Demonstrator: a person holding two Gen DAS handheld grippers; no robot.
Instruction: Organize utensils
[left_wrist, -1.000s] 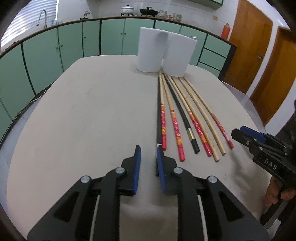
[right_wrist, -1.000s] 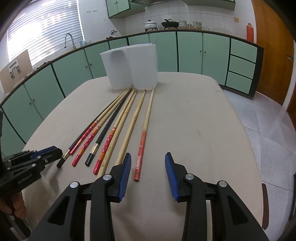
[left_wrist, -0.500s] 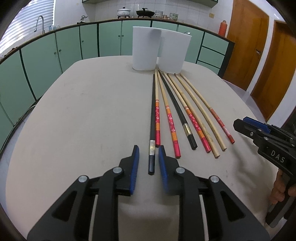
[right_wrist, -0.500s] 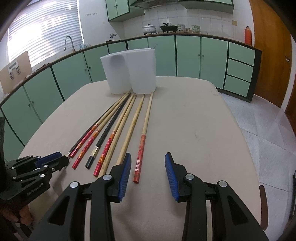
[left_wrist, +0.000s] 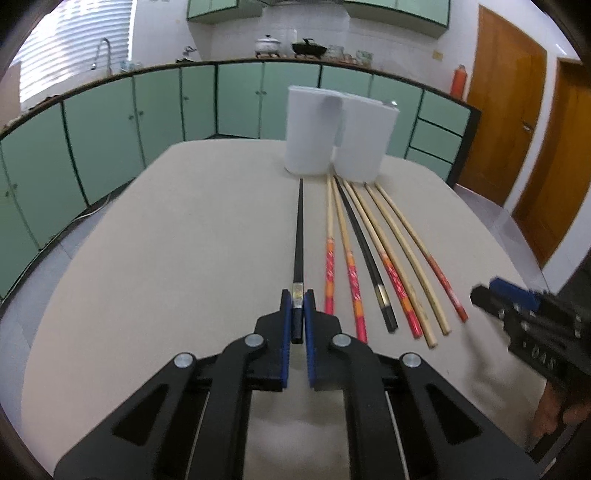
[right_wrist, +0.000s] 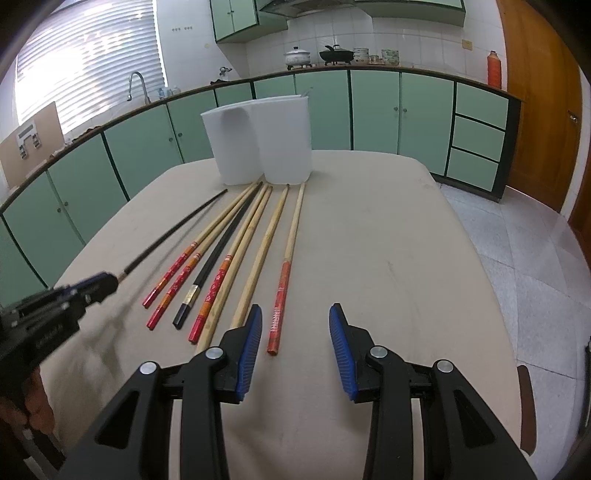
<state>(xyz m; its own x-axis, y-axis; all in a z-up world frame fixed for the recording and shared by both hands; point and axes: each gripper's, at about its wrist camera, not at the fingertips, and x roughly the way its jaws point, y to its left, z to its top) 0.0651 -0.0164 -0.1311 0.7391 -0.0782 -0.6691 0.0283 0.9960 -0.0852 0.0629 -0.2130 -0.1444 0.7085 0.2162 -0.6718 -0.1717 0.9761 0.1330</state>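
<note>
My left gripper (left_wrist: 297, 303) is shut on the near end of a black chopstick (left_wrist: 298, 236), which points toward two white cups (left_wrist: 309, 133) at the table's far side and sits apart from the others. In the right wrist view the same black chopstick (right_wrist: 177, 229) runs out of the left gripper (right_wrist: 105, 282). Several more chopsticks (left_wrist: 373, 254) lie side by side to its right: red-handled, black and plain bamboo. My right gripper (right_wrist: 295, 325) is open and empty, just above the table, near the handle of the rightmost red-handled chopstick (right_wrist: 280, 299).
The beige table (left_wrist: 166, 258) has rounded edges. Green cabinets (left_wrist: 110, 122) and a counter with pots stand behind it. Brown wooden doors (left_wrist: 517, 122) are at the right. White floor tiles (right_wrist: 517, 258) show past the table's right edge.
My left gripper moved forward and shut on the black chopstick, then shifted it left, away from the other chopsticks. The right gripper stayed open and nearly still.
</note>
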